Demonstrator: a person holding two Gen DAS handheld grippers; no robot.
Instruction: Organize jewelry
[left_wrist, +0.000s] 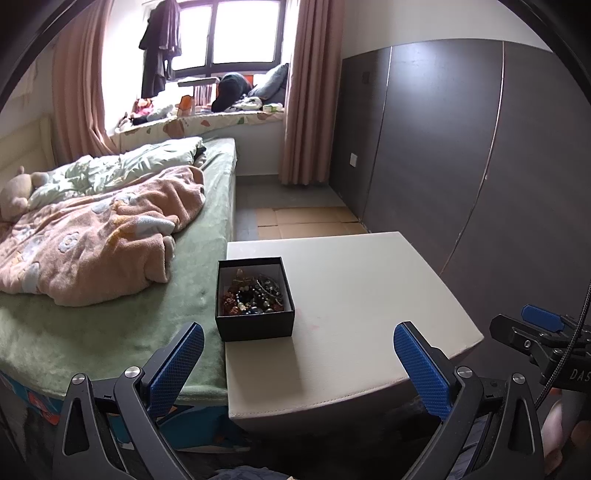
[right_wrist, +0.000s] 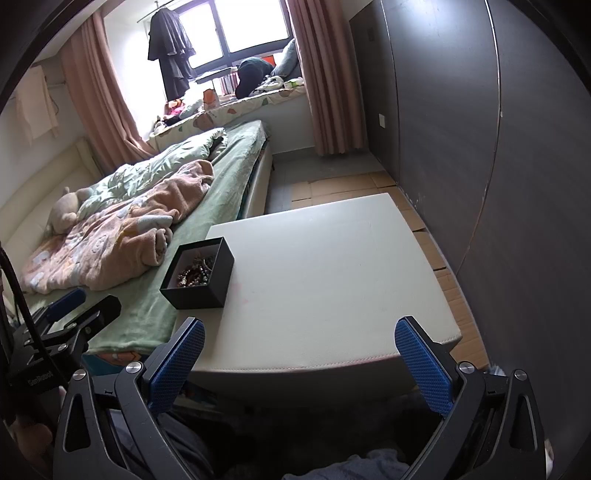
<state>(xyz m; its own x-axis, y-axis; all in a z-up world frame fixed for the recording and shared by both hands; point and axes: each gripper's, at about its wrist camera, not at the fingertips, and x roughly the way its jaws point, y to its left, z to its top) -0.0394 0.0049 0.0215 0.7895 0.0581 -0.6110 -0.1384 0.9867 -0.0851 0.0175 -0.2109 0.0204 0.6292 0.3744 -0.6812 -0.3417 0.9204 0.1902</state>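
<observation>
A small black box (left_wrist: 255, 325) (right_wrist: 201, 291) sits open-topped at the left side of a white square table (left_wrist: 354, 295) (right_wrist: 325, 273). A tangle of beaded jewelry (left_wrist: 253, 295) (right_wrist: 195, 273) fills it. My left gripper (left_wrist: 299, 341) hovers open before the table's near edge, with the box just ahead and a little left of its centre, nothing between the blue pads. My right gripper (right_wrist: 299, 341) is also open and empty, over the near edge, the box ahead to its left. Each gripper shows at the edge of the other's view.
A bed (left_wrist: 122, 317) with a green sheet and a crumpled pink blanket (left_wrist: 92, 236) touches the table's left side. A dark wardrobe wall (left_wrist: 461, 147) runs along the right. Cardboard sheets (left_wrist: 306, 221) cover the floor beyond the table. A cluttered window seat (left_wrist: 207, 110) lies at the far end.
</observation>
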